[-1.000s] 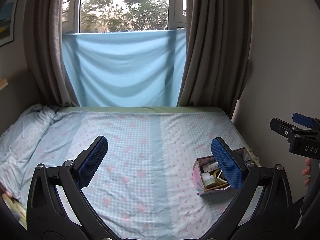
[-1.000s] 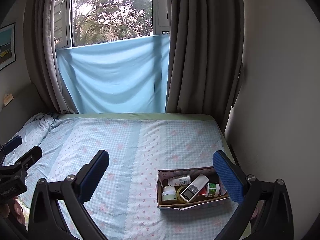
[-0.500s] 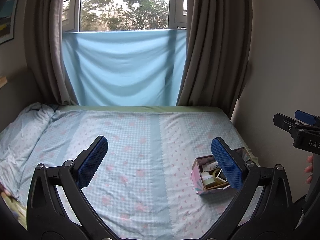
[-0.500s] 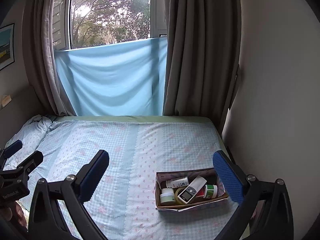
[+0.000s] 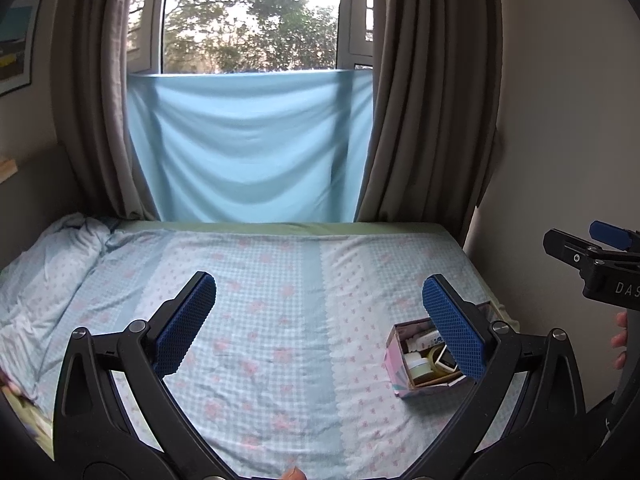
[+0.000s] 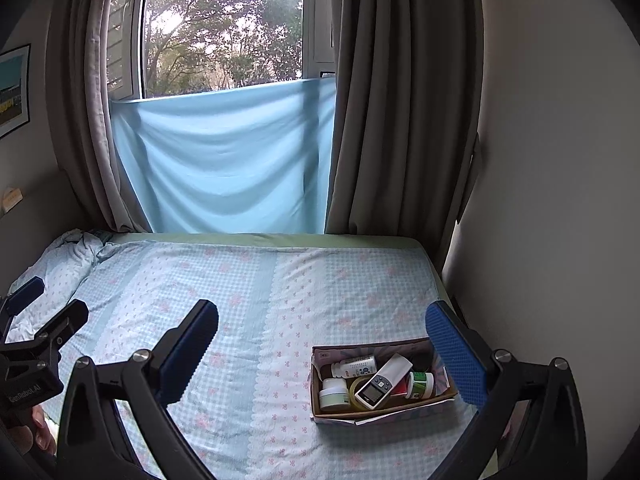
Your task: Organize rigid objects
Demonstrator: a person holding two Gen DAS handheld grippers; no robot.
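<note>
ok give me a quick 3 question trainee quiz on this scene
1. True or false: both the left tool and the right tool are open and empty.
2. Where does the cardboard box sit on the bed: A near the pillow side, B near the wall side, C at the window end?
3. Fill in: the white handheld device lies ____ the box.

Key: 1 true; 2 B; 3 inside

Daylight comes in through the window (image 5: 248, 20) in front of me, and the sky there glows almost white. The room is soft and a bit dim, with dark curtains (image 6: 400, 112). My pictures bend round at the edges, and the corners go black. Everything looks sharp.
</note>
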